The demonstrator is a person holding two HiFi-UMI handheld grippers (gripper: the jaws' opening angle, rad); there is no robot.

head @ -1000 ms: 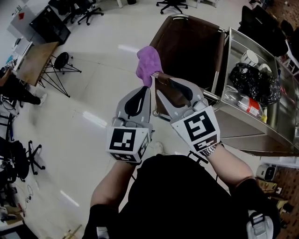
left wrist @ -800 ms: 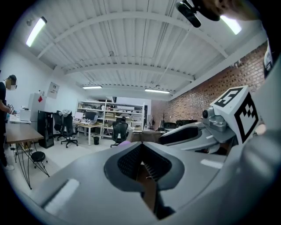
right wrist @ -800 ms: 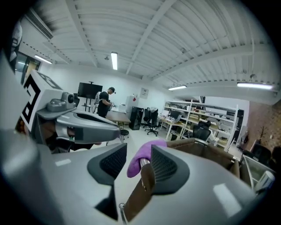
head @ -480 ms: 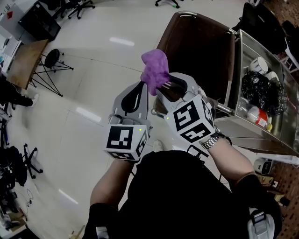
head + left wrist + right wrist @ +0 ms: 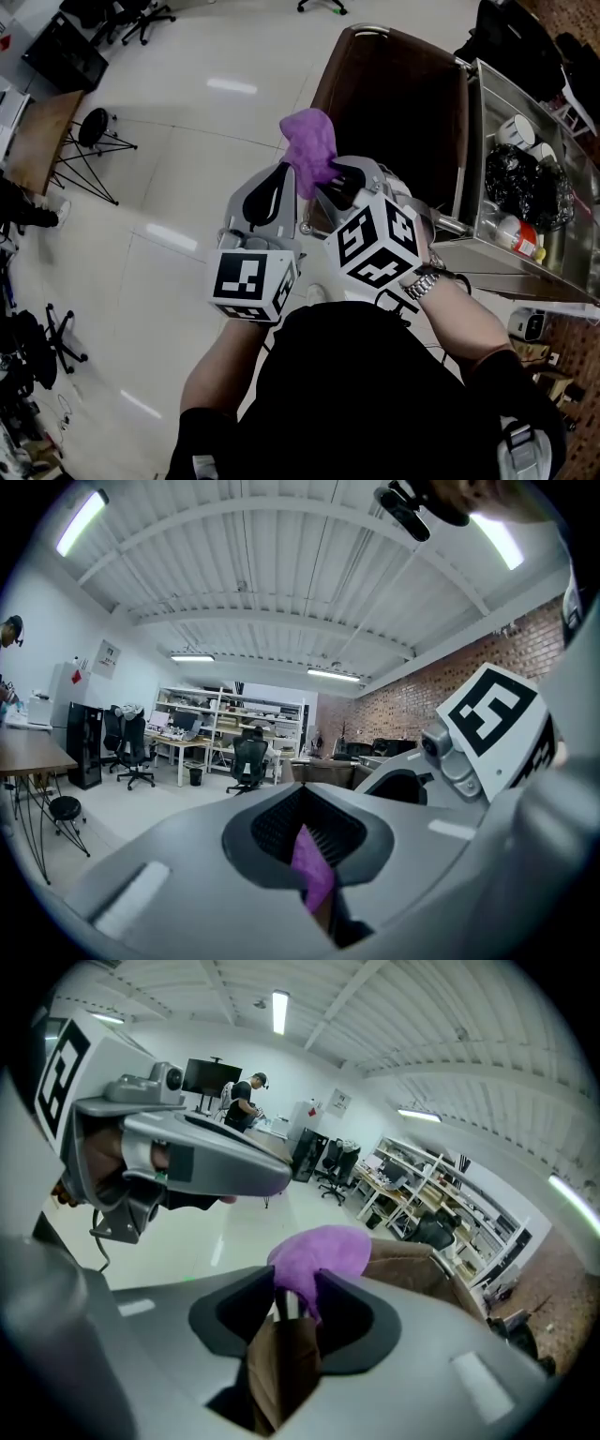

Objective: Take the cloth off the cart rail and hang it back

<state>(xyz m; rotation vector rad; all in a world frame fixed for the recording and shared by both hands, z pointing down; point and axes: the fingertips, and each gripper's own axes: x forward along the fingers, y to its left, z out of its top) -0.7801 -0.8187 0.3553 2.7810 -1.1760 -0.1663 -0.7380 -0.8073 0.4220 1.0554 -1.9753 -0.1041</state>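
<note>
Right gripper view: my right gripper has its jaws clamped on a crumpled purple cloth, and the bulk of the cloth is bunched above the tips at 12 o'clock. Left gripper view: my left gripper has its jaws drawn narrow, with a strip of the same cloth standing in the slit. Head view: both grippers sit side by side, tips meeting at the cloth. The cloth is held up in the air, at 9 o'clock of the steel cart and against the edge of its brown side panel.
</note>
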